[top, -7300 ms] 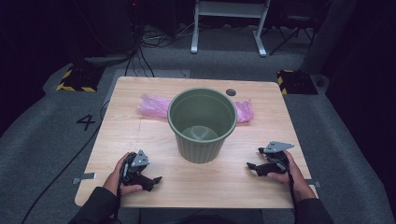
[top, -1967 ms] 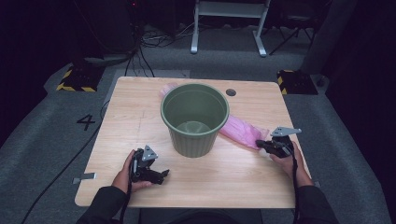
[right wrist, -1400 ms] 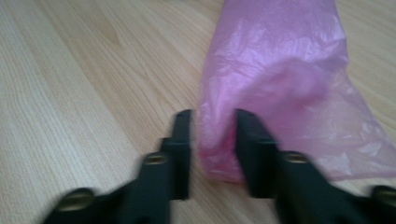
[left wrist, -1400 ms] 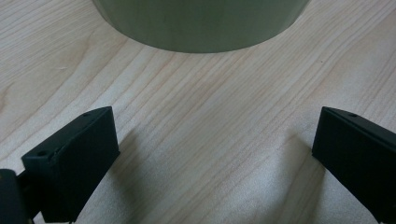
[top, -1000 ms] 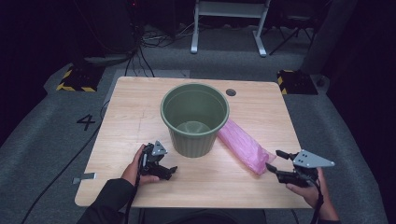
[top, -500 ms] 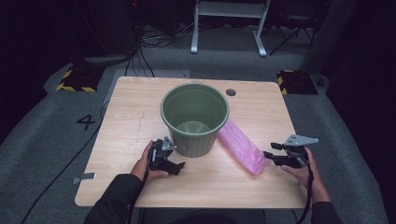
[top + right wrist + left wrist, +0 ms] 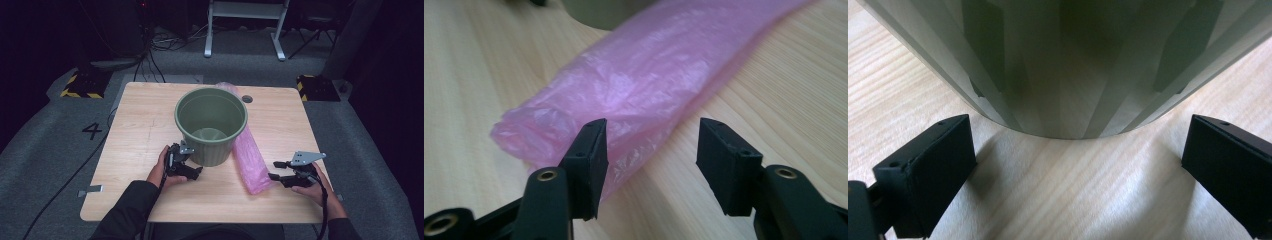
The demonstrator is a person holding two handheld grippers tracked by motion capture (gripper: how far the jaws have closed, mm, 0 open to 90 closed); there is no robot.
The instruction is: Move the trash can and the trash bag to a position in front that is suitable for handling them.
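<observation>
Dark floor and cables ring a pale wooden table [image 7: 130,130], seen from above. At its near left, the left gripper [image 7: 192,171] lies low on the wood, held in the left hand [image 7: 159,170], jaws spread wide and holding nothing; they face the foot of the green bucket [image 7: 211,125] and sit just short of it. The bucket stands upright at mid-table, mouth up. Just to its right, touching its wall, lies the pink bag [image 7: 250,160], a long flattened roll whose axis runs from behind the bucket's far rim toward the near right. Beyond its near end the right gripper [image 7: 274,170], held in the right hand [image 7: 315,187], points left at the roll, jaws parted, gripping nothing.

Up close, the left gripper view shows the bucket's [image 7: 1063,60] ribbed wall and curved base between the two wide-set jaws, wood bare under them. From the right gripper view the bag's [image 7: 644,85] crinkled film shows, its blunt end just ahead of the left jaw, the right jaw over bare wood.
</observation>
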